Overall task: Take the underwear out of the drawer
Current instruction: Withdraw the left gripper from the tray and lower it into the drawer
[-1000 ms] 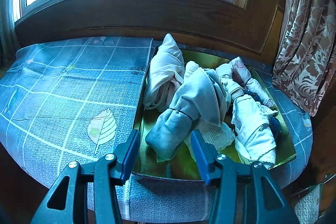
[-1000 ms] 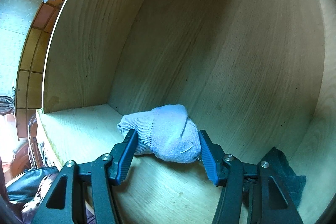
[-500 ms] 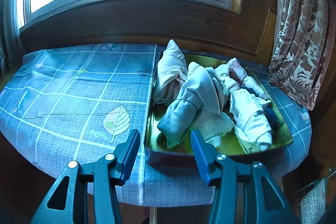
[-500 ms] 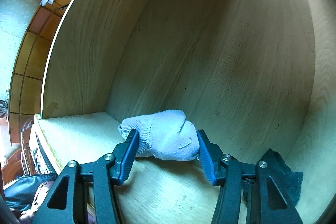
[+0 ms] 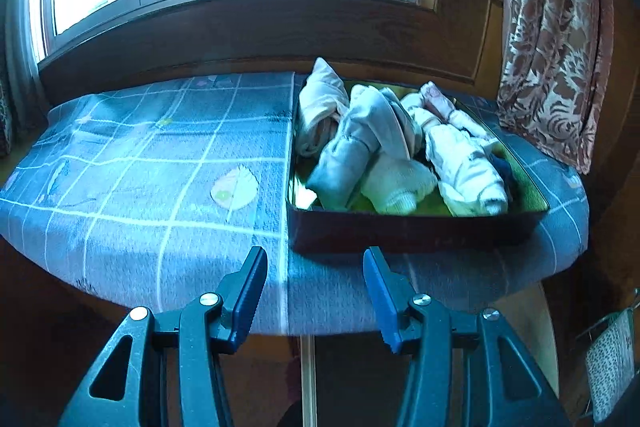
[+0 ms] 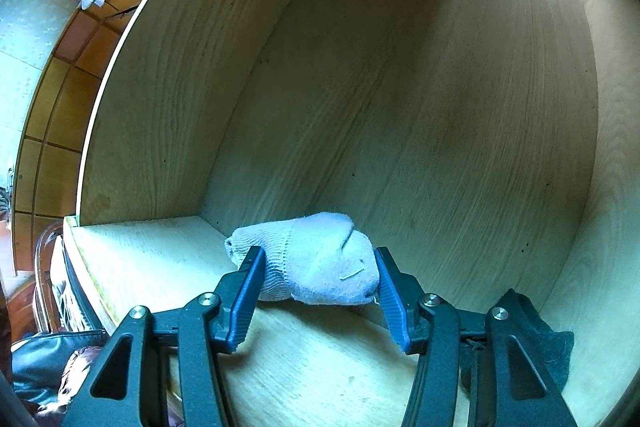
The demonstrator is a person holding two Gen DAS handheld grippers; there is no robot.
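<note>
Tablecloth [image 5: 152, 187] blue with white grid and leaf motifs; curtain [image 5: 556, 39] brown-and-cream floral; drawer [image 6: 400, 87] pale woodgrain; bundle [image 6: 316, 259] light blue.

1. Left wrist view: no readable text, label, brand, number or sign. The blue grid-patterned cloth [image 5: 160, 167] on the desk carries only a pale leaf motif [image 5: 235, 190] and white lines, no lettering.
2. Left wrist view: the patterned reddish curtain [image 5: 556, 59] bears floral figures only.
3. Right wrist view: the pale wooden drawer [image 6: 400, 107] and the light blue knitted bundle [image 6: 316, 261] show no markings that can be read.
</note>
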